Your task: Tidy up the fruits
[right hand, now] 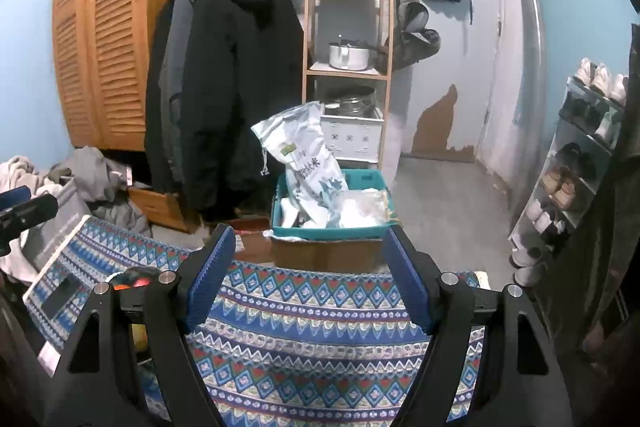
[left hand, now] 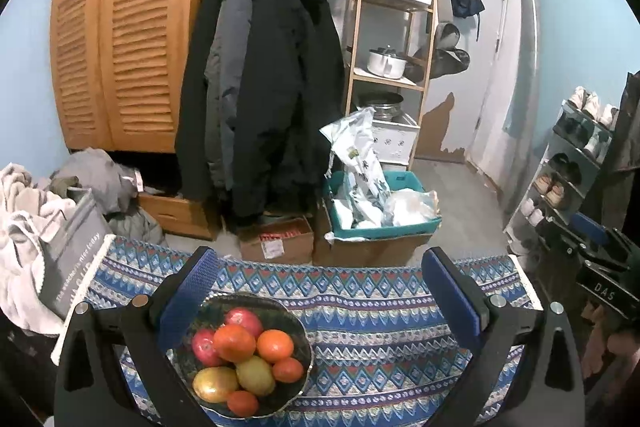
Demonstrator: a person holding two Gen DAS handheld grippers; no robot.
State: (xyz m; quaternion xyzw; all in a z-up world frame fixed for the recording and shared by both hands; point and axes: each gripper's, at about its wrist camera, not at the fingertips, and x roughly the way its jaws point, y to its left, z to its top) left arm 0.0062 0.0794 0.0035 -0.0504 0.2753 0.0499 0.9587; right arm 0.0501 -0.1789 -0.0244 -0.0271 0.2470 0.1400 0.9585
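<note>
Findings: all fruit in view lies heaped in one dark bowl (left hand: 298,337) standing on the patterned cloth (left hand: 380,339) that covers the table, toward its left edge. The left gripper (left hand: 320,291) hangs above the cloth with its blue fingers (left hand: 188,291) spread wide, holding nothing; the near finger overlaps the bowl's left rim in that view. The right gripper (right hand: 308,279) is likewise spread and empty, over bare cloth right of the bowl.

Step in hand: not settled. The scene fits either a gathered bowl at the close of sorting or a full bowl awaiting distribution; no second container for fruit is visible on the table. Any further handling would call for a wide jaw over one round fruit at the top of the heap, since the lower ones are wedged.

Bowl contents: two red apples (left hand: 244,321), four orange citrus fruits (left hand: 234,343) of differing size, and two yellow-green fruits (left hand: 255,375), kind uncertain. In the right wrist view the bowl is mostly hidden behind the gripper body.

Beyond the table's far edge, a teal bin (left hand: 400,227) on cardboard boxes holds white bags.
</note>
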